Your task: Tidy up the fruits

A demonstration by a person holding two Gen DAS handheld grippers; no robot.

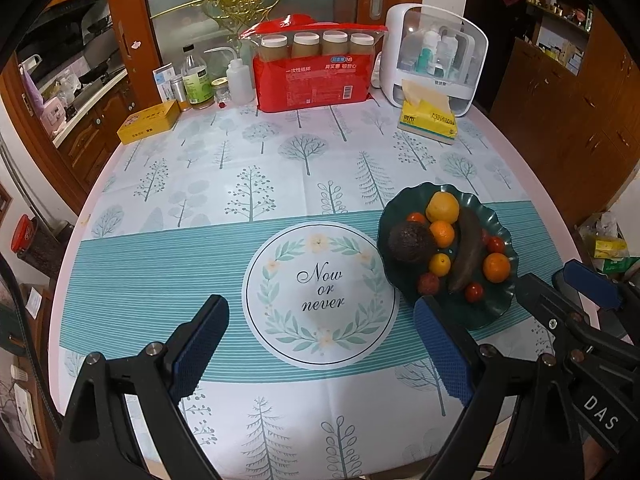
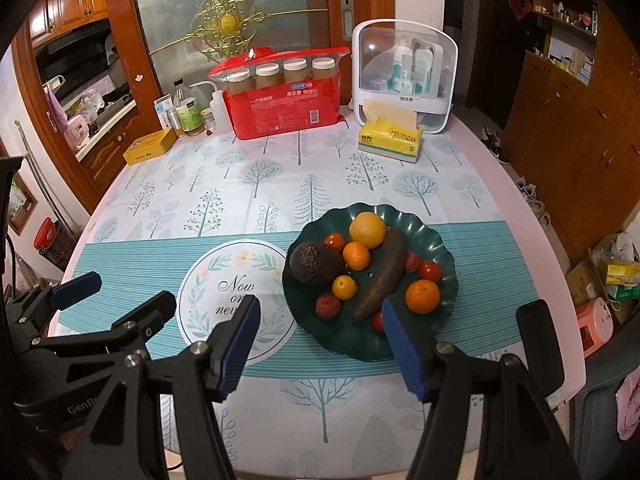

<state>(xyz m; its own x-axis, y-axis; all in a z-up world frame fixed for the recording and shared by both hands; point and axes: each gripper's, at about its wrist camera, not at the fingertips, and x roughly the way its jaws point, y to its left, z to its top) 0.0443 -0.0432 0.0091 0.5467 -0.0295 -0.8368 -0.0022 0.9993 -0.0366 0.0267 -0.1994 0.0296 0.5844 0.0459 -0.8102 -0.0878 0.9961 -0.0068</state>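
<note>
A dark green wavy plate holds a dark avocado, a browned banana, a large orange, several small oranges, cherry tomatoes and a lychee. My left gripper is open and empty above the "Now or never" circle, left of the plate. My right gripper is open and empty over the plate's near left edge. Each gripper shows in the other's view.
At the table's back stand a red paper-cup pack, a white storage box, a yellow tissue pack, bottles and a yellow tin. Wooden cabinets stand to the right.
</note>
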